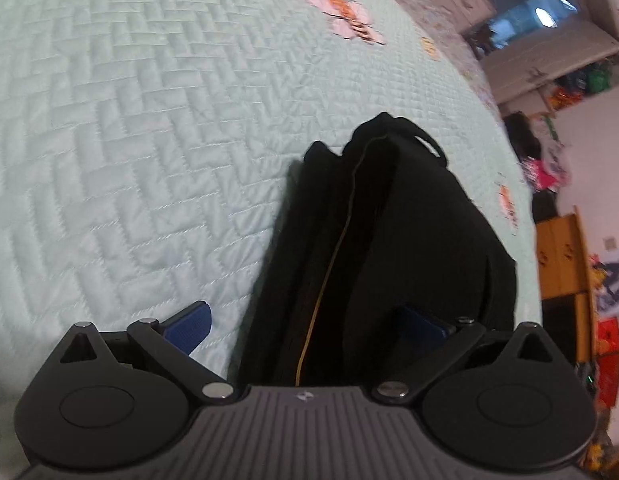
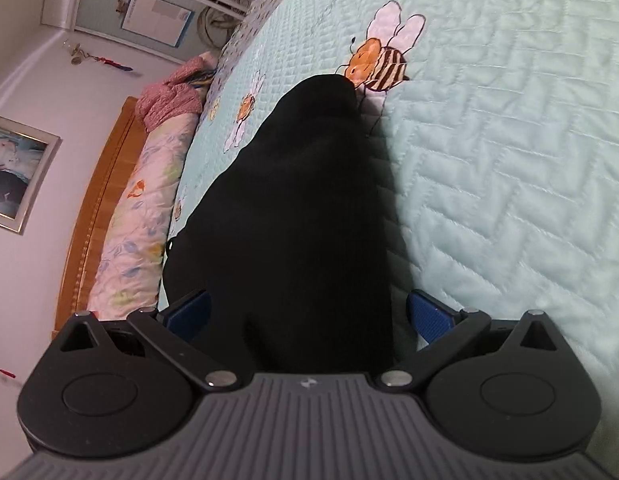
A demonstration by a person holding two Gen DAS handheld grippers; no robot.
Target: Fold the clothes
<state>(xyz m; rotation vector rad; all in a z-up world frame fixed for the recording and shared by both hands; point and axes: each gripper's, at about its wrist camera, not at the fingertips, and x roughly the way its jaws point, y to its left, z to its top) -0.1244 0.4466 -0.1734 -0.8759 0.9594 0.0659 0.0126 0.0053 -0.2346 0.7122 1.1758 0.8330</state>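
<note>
A black garment (image 1: 393, 220) lies folded into a thick bundle on the mint quilted bedspread (image 1: 129, 140); a thin yellow seam runs along its folds. In the left wrist view my left gripper (image 1: 307, 322) stands open, its blue pads (image 1: 189, 320) wide apart with the near end of the bundle between them. The right wrist view shows the same black garment (image 2: 293, 208) as a smooth dark mound running away from me. My right gripper (image 2: 309, 314) is open too, its blue pads (image 2: 429, 314) on either side of the cloth. Whether either pad touches the fabric is hidden.
Bee and flower prints (image 2: 379, 62) dot the bedspread (image 2: 509, 160). A floral pillow (image 2: 141, 216), a pink knitted cloth (image 2: 169, 96) and a wooden headboard (image 2: 97, 208) line the bed's edge. Shelves and an orange cabinet (image 1: 561, 256) stand beyond the bed.
</note>
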